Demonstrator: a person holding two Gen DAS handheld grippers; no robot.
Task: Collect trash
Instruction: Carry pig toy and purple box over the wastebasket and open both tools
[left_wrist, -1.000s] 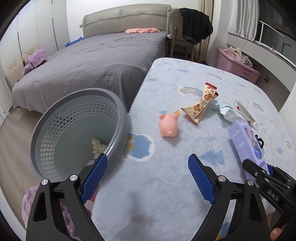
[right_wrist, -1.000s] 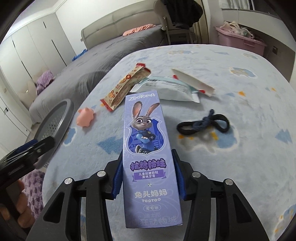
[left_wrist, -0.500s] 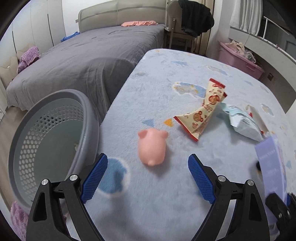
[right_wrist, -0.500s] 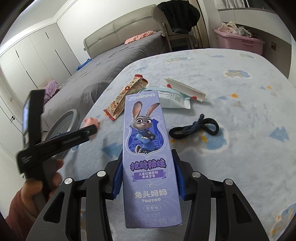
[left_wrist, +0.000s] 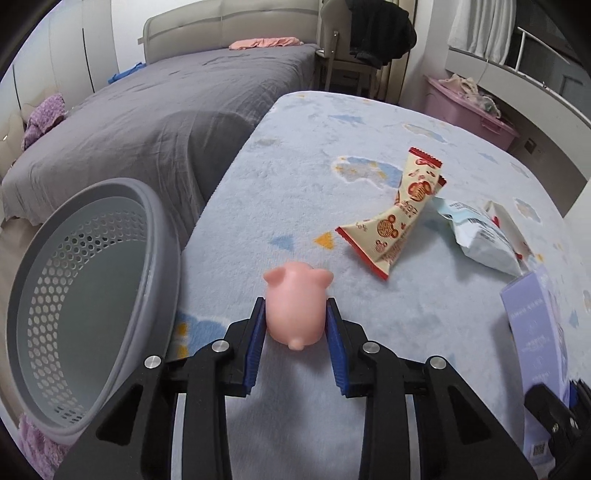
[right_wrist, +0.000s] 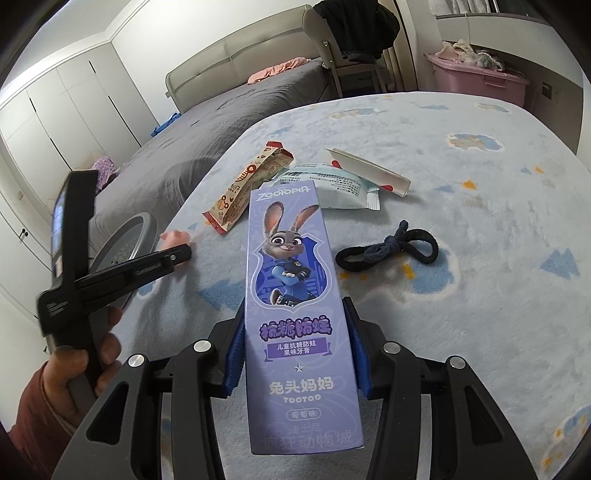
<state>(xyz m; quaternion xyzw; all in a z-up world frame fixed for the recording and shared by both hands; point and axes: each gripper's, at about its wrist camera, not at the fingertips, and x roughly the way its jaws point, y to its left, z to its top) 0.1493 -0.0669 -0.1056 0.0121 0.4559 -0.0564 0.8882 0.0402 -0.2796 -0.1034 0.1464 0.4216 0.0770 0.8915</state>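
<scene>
My left gripper (left_wrist: 295, 325) had its blue fingers (left_wrist: 256, 334) pressed against both flanks of the pink pig toy (left_wrist: 296, 306); its long axis ran straight ahead between them, tail toward me, ears away. Left of those fingers the gray perforated basket (left_wrist: 159, 258) tilted against the bed edge, what I saw of its inside bare. My right gripper (right_wrist: 295, 356) clamped the purple toothpaste box (right_wrist: 295, 295) lengthwise, top pointing away. The snack wrapper (left_wrist: 399, 218) lay ahead on the bed.
</scene>
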